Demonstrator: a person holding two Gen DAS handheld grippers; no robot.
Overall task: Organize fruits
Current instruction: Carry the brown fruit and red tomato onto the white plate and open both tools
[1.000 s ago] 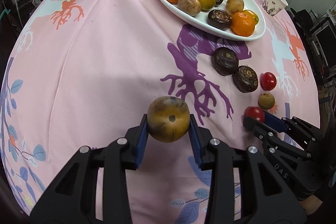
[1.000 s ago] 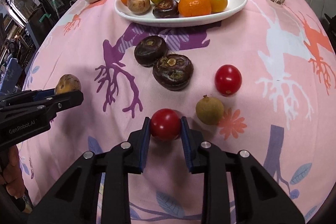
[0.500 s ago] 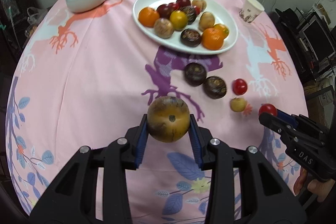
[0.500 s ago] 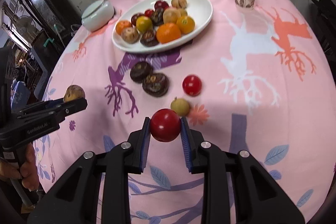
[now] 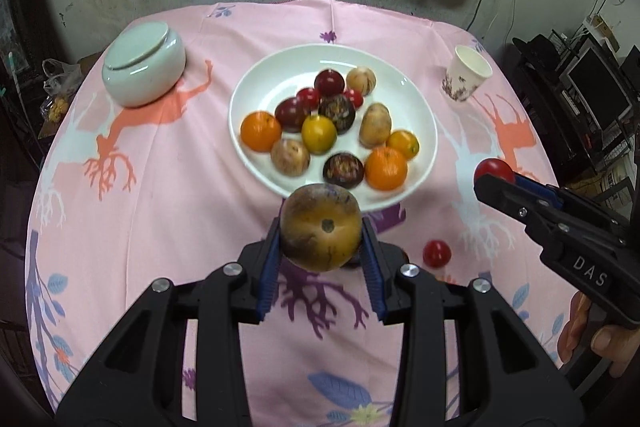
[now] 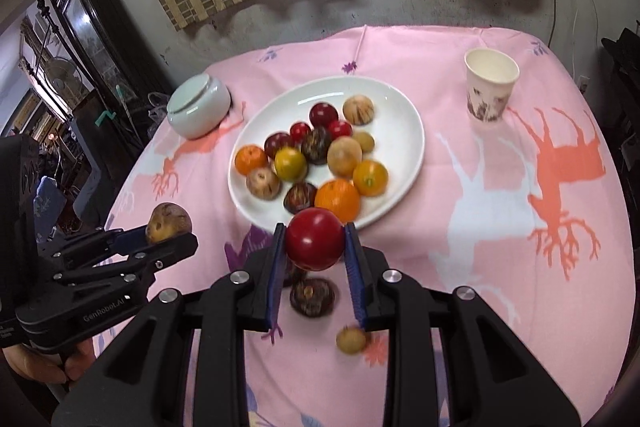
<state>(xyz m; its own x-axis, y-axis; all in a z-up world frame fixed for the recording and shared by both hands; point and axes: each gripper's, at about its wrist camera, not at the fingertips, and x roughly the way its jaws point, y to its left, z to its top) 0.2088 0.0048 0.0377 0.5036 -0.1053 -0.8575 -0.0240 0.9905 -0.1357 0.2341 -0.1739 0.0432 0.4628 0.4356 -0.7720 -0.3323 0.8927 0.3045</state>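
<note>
The left gripper (image 5: 320, 247) is clamped on a brown, mottled round fruit (image 5: 320, 227), held low-centre in its own view just below the near rim of the white plate (image 5: 256, 87). The right gripper (image 6: 315, 255) is clenched on a red tomato (image 6: 315, 245), likewise at the plate's near edge in the right wrist view.

The plate sits mid-frame, its upper and left parts bare — the fruit heap crowds the centre and lower right. Open pink tablecloth (image 5: 160, 207) spreads across the left half of the left wrist view, between the plate and the lidded pale-green jar (image 5: 142, 67) at upper left. A paper cup (image 5: 466, 77) stands well apart at upper right, near the table's far edge.

Loose fruit lies partly hidden: a dark one (image 6: 312, 297) and a small tan one (image 6: 351, 339) show between the right gripper's fingers, blurred; a small red one (image 5: 437, 253) lies right of the left gripper. A thumb (image 5: 612, 341) is cut off at the lower right edge.
</note>
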